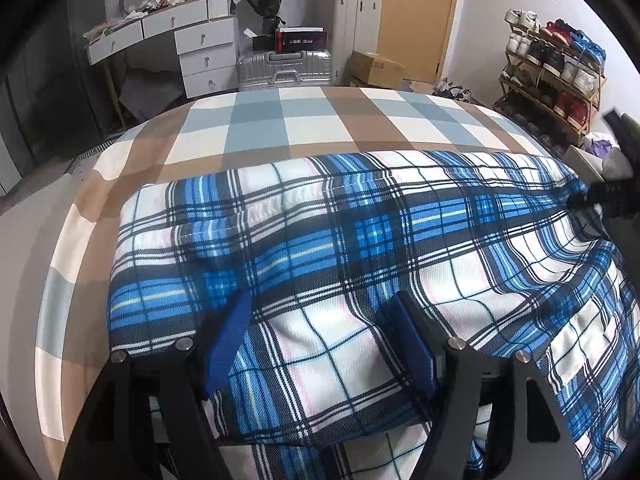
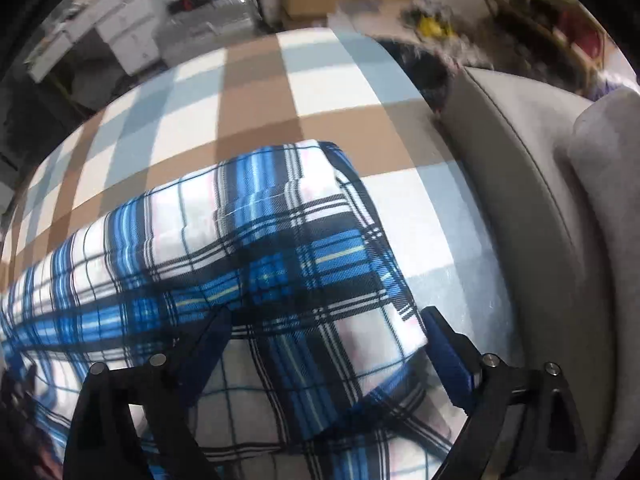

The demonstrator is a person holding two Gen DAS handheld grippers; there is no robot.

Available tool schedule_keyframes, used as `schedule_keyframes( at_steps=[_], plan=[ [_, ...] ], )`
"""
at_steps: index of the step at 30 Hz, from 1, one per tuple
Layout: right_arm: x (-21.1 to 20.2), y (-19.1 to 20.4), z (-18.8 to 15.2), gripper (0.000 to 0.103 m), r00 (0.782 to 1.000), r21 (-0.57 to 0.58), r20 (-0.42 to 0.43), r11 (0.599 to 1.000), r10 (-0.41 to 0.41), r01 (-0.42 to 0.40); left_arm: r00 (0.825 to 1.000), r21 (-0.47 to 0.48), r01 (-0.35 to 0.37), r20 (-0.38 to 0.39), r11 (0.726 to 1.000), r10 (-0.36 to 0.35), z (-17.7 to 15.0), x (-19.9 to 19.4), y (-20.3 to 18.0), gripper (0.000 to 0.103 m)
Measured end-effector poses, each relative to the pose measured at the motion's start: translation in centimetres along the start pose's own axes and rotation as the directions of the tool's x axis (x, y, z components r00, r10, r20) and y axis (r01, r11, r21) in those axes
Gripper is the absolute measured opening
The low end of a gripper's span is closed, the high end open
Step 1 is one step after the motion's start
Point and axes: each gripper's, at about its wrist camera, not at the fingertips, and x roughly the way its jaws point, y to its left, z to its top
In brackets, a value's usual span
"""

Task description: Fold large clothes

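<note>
A large blue, white and black plaid garment (image 1: 340, 248) lies folded across a bed with a brown, blue and white checked sheet (image 1: 304, 120). My left gripper (image 1: 320, 312) is open, its blue pads (image 1: 228, 340) spread over the near part of the garment. My right gripper (image 2: 328, 320) is open over the garment's right end (image 2: 280, 248), one pad on the cloth, the other just past its edge. The right gripper also shows in the left wrist view (image 1: 600, 196) at the garment's far right corner. The right wrist view is blurred.
A grey padded bed frame (image 2: 520, 200) runs along the right side. Beyond the bed stand white drawers (image 1: 204, 52), silver suitcases (image 1: 284, 68), cardboard boxes (image 1: 376, 68), a wooden door (image 1: 416, 16) and a shoe rack (image 1: 556, 68).
</note>
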Motion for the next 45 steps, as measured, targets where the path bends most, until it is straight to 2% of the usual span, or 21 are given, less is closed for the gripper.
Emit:
schedule_keyframes(
  at_steps=[3, 5, 8, 10, 11, 15, 18, 20, 21, 24, 26, 28, 29, 32, 34, 35, 36, 37, 38, 42, 45],
  plan=[
    [-2.9, 1.9, 1.1, 0.083, 0.991, -0.029, 0.128, 0.998, 0.051, -0.047, 1.0, 0.0, 0.0, 0.0, 1.0, 0.0, 0.0, 0.0, -0.1, 0.068],
    [-2.9, 3.5, 1.9, 0.082, 0.988, -0.058, 0.136, 0.996, 0.068, -0.061, 1.0, 0.0, 0.0, 0.0, 1.0, 0.0, 0.0, -0.1, -0.1, 0.068],
    [-0.9, 5.7, 2.1, 0.082, 0.994, -0.101, 0.11, 0.995, 0.0, 0.011, 1.0, -0.004, 0.005, 0.001, 1.0, -0.005, 0.0, 0.0, -0.1, 0.068],
    [1.2, 7.1, 1.1, 0.082, 0.993, -0.163, 0.064, 0.981, -0.094, 0.104, 1.0, -0.004, 0.005, 0.001, 1.0, -0.005, 0.0, 0.0, 0.1, 0.068],
    [1.9, 7.0, 1.1, 0.082, 0.992, -0.174, 0.087, 0.979, -0.093, 0.107, 1.0, -0.004, 0.004, 0.0, 1.0, -0.004, 0.0, 0.0, 0.0, 0.068],
    [0.4, 4.4, -0.7, 0.08, 0.992, -0.139, 0.099, 0.986, -0.082, 0.096, 1.0, -0.002, 0.002, 0.0, 1.0, -0.002, 0.0, 0.0, 0.0, 0.068],
    [-1.2, 0.6, -2.0, 0.08, 0.983, -0.087, 0.105, 0.983, -0.15, 0.159, 1.0, 0.004, -0.007, -0.001, 1.0, 0.007, 0.0, 0.0, 0.0, 0.068],
    [-2.9, -2.0, -3.0, 0.078, 0.96, -0.004, 0.122, 0.967, -0.253, 0.255, 1.0, 0.001, -0.004, -0.001, 1.0, 0.004, 0.0, 0.0, 0.1, 0.068],
    [-4.6, -2.9, -3.6, 0.075, 0.952, 0.031, 0.164, 0.966, -0.258, 0.257, 1.0, 0.001, -0.004, -0.001, 1.0, 0.004, 0.0, 0.0, 0.0, 0.068],
    [-8.5, -1.8, -4.2, 0.075, 0.955, 0.012, 0.262, 0.99, -0.136, 0.137, 1.0, 0.003, -0.006, -0.002, 1.0, 0.006, 0.0, 0.0, 0.0, 0.068],
    [-9.5, 0.3, -4.3, 0.075, 0.959, -0.049, 0.282, 0.998, -0.028, 0.043, 1.0, 0.0, -0.003, -0.001, 1.0, 0.003, 0.0, 0.0, 0.1, 0.068],
    [-9.0, 3.2, -4.5, 0.075, 0.97, -0.1, 0.205, 0.989, 0.128, -0.109, 1.0, -0.003, 0.001, 0.0, 1.0, -0.001, 0.0, 0.0, 0.2, 0.068],
    [-8.7, 4.3, -4.8, 0.075, 0.971, -0.1, 0.177, 0.984, 0.164, -0.148, 1.0, -0.004, 0.002, 0.0, 1.0, -0.002, 0.0, 0.0, 0.2, 0.068],
    [-7.6, 9.5, -7.9, 0.075, 0.953, -0.175, 0.07, 0.945, 0.293, -0.278, 1.0, -0.003, 0.0, 0.0, 1.0, 0.0, 0.0, 0.0, 0.2, 0.068],
    [-7.2, 13.2, -10.8, 0.073, 0.961, -0.315, 0.077, 0.921, 0.266, -0.23, 1.0, -0.004, 0.002, 0.0, 1.0, -0.002, 0.0, 0.0, 0.2, 0.068],
    [-6.7, 14.9, -12.6, 0.073, 0.976, -0.393, 0.108, 0.91, 0.191, -0.134, 1.0, -0.005, 0.003, 0.001, 1.0, -0.003, 0.0, -0.1, 0.3, 0.068],
    [-6.0, 15.9, -14.3, 0.065, 0.982, -0.446, 0.154, 0.895, 0.109, -0.029, 1.0, -0.005, 0.003, 0.001, 1.0, -0.003, 0.0, 0.0, 0.2, 0.068],
    [-5.0, 16.3, -15.6, 0.049, 0.986, -0.463, 0.155, 0.886, 0.065, 0.015, 1.0, -0.006, 0.005, 0.001, 1.0, -0.005, 0.0, 0.0, 0.3, 0.068],
    [-5.4, 15.8, -16.3, 0.05, 0.975, -0.446, 0.2, 0.895, 0.091, 0.008, 1.0, -0.006, 0.004, 0.0, 1.0, -0.004, 0.0, -0.1, 0.3, 0.068],
    [-7.1, 14.9, -16.6, 0.049, 0.971, -0.385, 0.196, 0.921, 0.135, -0.05, 1.0, -0.005, 0.003, 0.002, 1.0, -0.003, -0.1, -0.1, 0.2, 0.068],
    [-9.0, 15.9, -17.0, 0.049, 0.945, -0.408, 0.221, 0.903, 0.242, -0.136, 1.0, -0.002, 0.0, 0.001, 1.0, 0.0, -0.1, -0.1, 0.1, 0.068]
  ],
)
